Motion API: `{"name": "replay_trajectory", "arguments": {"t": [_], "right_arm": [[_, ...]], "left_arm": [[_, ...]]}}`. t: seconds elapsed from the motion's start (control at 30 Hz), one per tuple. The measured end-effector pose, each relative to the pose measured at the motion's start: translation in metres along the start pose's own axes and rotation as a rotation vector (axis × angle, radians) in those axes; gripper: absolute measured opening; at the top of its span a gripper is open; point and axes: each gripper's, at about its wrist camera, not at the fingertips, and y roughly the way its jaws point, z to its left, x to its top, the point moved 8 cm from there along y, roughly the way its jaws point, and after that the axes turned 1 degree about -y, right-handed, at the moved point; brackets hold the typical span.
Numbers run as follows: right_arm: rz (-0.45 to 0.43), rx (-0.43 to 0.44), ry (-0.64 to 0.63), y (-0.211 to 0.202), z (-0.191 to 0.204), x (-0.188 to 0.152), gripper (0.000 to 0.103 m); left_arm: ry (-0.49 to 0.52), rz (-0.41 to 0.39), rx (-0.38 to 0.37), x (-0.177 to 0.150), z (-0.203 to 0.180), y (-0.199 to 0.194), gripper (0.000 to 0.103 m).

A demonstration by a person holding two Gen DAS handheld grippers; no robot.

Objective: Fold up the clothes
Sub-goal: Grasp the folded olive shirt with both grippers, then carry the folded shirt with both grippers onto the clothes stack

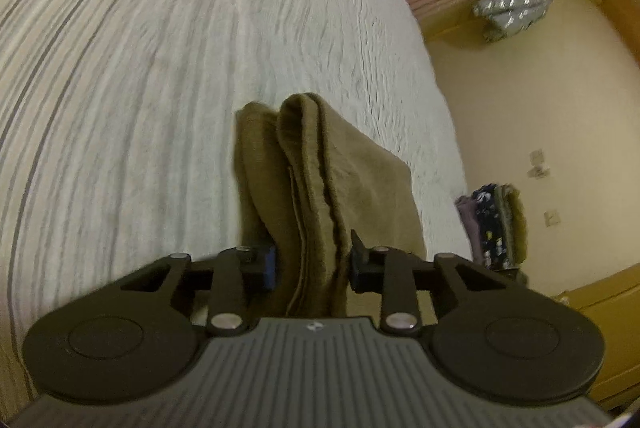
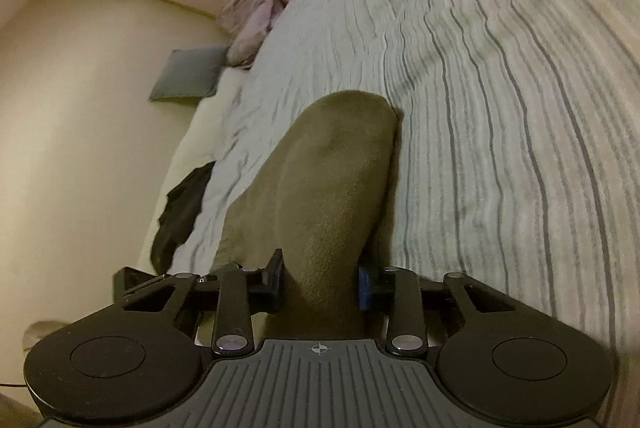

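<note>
Both grippers pinch the same brown cloth [image 1: 320, 179]. I see my left gripper [image 1: 312, 264] squeezing its folded edges, and my right gripper [image 2: 320, 284] closed tight on a smooth part. It hangs over the striped bed cover [image 1: 140, 67], with folded clothes [image 1: 492, 228] stacked nearby.

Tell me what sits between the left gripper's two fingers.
Bunched layers of the olive-brown garment fill the gap between the left gripper's fingers, which are closed on it; the left wrist view shows this, above the striped bedspread.
</note>
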Motion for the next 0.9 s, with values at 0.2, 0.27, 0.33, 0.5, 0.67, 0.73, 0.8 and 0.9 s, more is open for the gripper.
{"name": "replay_trajectory", "arguments": {"t": [0.2, 0.27, 0.33, 0.5, 0.67, 0.73, 0.8, 0.9], "right_arm": [[-0.151, -0.052, 0.084, -0.069, 0.038, 0.017, 0.031], [-0.211, -0.078, 0.116, -0.103, 0.050, 0.026, 0.031], [-0.297, -0.116, 0.146, -0.157, 0.066, 0.037, 0.031], [-0.531, -0.228, 0.224, -0.289, 0.103, 0.051, 0.031], [-0.755, -0.316, 0.292, -0.397, 0.121, 0.061, 0.031], [-0.831, -0.333, 0.312, -0.439, 0.116, 0.070, 0.031], [-0.884, -0.347, 0.323, -0.460, 0.113, 0.090, 0.031], [-0.938, -0.355, 0.334, -0.508, 0.088, 0.126, 0.031]], "left_arm": [[0.089, 0.123, -0.041, 0.024, -0.106, 0.017, 0.025], [0.133, 0.185, -0.084, 0.031, -0.152, 0.034, 0.025], [0.183, 0.256, -0.137, 0.036, -0.206, 0.054, 0.025], [0.316, 0.445, -0.279, 0.029, -0.345, 0.112, 0.025], [0.450, 0.571, -0.372, 0.009, -0.457, 0.174, 0.025], [0.497, 0.608, -0.401, 0.002, -0.497, 0.201, 0.025], [0.530, 0.625, -0.414, -0.001, -0.530, 0.230, 0.025], [0.564, 0.623, -0.414, -0.011, -0.577, 0.280, 0.025]]}}
